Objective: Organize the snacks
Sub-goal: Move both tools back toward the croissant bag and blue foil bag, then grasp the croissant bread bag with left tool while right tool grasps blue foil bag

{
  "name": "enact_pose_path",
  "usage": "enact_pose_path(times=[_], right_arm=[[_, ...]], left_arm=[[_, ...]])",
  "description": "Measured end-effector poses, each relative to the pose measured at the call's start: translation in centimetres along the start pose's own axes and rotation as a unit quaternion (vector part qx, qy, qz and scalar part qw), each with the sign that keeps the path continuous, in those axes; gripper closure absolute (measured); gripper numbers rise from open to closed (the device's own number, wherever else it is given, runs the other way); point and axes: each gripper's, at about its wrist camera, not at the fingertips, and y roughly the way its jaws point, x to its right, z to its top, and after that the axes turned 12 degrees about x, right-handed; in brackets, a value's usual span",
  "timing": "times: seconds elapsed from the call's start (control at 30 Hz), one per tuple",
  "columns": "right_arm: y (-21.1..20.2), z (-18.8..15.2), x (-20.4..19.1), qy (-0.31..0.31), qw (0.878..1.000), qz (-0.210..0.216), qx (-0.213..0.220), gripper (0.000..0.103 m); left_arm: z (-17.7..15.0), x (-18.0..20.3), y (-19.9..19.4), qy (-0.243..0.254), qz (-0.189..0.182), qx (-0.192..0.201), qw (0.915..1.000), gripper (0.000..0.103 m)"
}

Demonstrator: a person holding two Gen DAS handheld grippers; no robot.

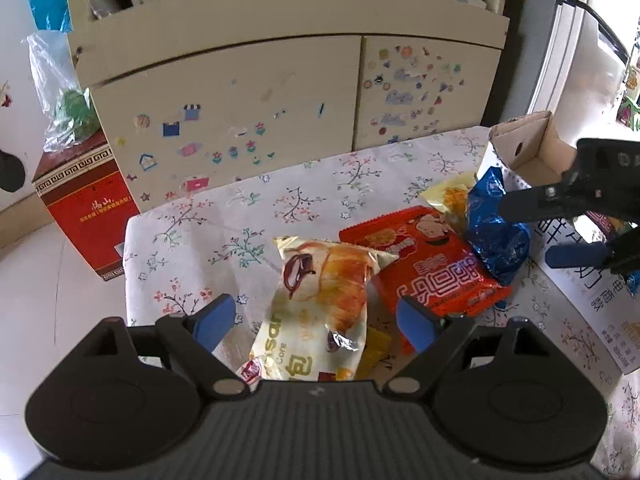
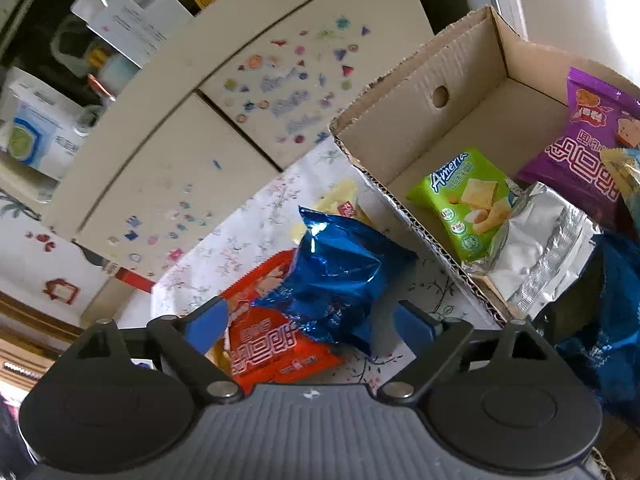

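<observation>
The croissant packet (image 1: pixel 316 304) lies on the floral-clothed bench (image 1: pixel 224 216), with the red snack packet (image 1: pixel 428 268) at its 2 o'clock, overlapped by its corner, and the blue foil packet (image 1: pixel 496 228) further out the same way, resting on the red packet's far end. A yellow packet (image 1: pixel 448 196) pokes out behind the blue one.

The left tool (image 1: pixel 316 322) hangs spread wide over the croissant packet, its blue pads either side of the wrapper; whether they touch it I cannot tell. It points steeply down at the bench.

In the right wrist view the right tool (image 2: pixel 312 326) is spread wide too, the blue foil packet (image 2: pixel 340 272) and red snack packet (image 2: pixel 272 340) lying between its pads but not pinched. From the left view this tool (image 1: pixel 560 224) reaches in from 3 o'clock, one finger over the blue packet.

At 1 o'clock of the blue packet stands the open cardboard box (image 2: pixel 400 120), holding a green packet (image 2: pixel 468 200), a silver foil packet (image 2: pixel 540 240) and a purple packet (image 2: pixel 592 140). Behind the bench stands a stickered cabinet (image 1: pixel 240 100), with a red carton (image 1: pixel 84 208) on the floor at its 8 o'clock.
</observation>
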Motion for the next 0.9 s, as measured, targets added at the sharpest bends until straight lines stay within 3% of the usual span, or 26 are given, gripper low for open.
enact_pose_path(times=[0.37, 0.7, 0.8, 0.9], right_arm=[[2.3, -0.5, 0.3, 0.057, 0.998, -0.038, -0.008, 0.009], [4.1, -0.7, 0.5, 0.066, 0.997, -0.049, 0.007, 0.011], [4.3, -0.6, 0.4, 0.061, 0.997, -0.034, 0.01, 0.021], [4.0, -0.4, -0.1, 0.04, 0.999, -0.029, 0.018, 0.026]], left_arm=[[-0.2, 0.6, 1.2, 0.015, -0.008, -0.006, 0.9998, 0.015], [-0.3, 0.7, 1.7, 0.015, 0.001, -0.01, 0.9998, 0.016], [-0.4, 0.7, 1.8, 0.014, 0.004, -0.01, 0.9998, 0.021], [-0.4, 0.7, 1.9, 0.011, 0.008, -0.016, 0.9998, 0.038]])
